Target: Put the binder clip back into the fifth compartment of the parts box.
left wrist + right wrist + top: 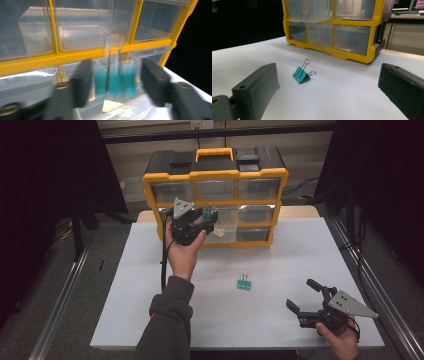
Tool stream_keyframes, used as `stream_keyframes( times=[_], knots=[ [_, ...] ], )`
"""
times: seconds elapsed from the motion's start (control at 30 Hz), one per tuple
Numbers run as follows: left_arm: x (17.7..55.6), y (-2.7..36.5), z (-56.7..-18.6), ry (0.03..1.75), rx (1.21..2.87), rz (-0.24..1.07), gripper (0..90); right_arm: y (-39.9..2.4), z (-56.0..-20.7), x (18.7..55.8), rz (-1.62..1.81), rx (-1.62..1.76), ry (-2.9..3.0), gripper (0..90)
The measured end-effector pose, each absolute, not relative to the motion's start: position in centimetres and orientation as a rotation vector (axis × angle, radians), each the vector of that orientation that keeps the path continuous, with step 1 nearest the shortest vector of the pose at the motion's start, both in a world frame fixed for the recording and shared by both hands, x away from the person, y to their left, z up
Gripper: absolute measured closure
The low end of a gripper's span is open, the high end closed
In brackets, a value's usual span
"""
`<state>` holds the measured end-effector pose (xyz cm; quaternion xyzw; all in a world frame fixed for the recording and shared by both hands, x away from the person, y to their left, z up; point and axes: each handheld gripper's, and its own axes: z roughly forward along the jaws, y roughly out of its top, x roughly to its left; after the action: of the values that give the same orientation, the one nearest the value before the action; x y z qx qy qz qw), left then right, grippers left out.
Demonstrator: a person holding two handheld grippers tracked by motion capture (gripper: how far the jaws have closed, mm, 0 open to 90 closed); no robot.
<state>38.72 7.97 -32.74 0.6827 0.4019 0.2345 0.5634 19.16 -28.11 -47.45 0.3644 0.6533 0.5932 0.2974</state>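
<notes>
Drawer cabinet (215, 195) at far edge of table (150, 320), centred. Left gripper (210, 220) up against cabinet front, at its left-middle part, above pulled-out drawer (222, 236). Binder clip (115, 81) between its jaws, over that drawer. Second binder clip (244, 283) on table centre, nearer than cabinet. Right gripper (305, 297) at near right of table, right of second clip, well apart.

1. Left gripper (209, 215): black body, grey three-cornered plate on top with small dark holes, black cable trailing down beside the forearm.
2. Right gripper (305, 296): black, same grey plate, two blocky jaws.
3. Jaws in the right gripper view: matte black slabs, a round screw hole near each base.
4. Left sleeve (167, 320): dark grey, possibly fleece, cuff bunched.
</notes>
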Motion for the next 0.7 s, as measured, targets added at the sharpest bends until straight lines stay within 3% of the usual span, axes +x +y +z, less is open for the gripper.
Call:
stream_keyframes(
  times=[0.03, 0.23, 0.7],
  knots=[
    [38.7, 7.9, -32.8, 0.961, 1.613, 0.552, 28.9, -28.1, -47.4, 19.1, 1.576, 0.969, 1.737, 2.3],
    [38.3, 7.9, -33.1, 0.960, 1.640, 0.549, 16.2, -28.1, -47.5, 19.1, 1.577, 0.971, 1.737, 2.3],
    [35.7, 7.4, -33.4, 0.864, 1.677, 0.498, 8.2, -28.0, -47.5, 19.2, 1.575, 0.973, 1.740, 2.3]
  ],
)
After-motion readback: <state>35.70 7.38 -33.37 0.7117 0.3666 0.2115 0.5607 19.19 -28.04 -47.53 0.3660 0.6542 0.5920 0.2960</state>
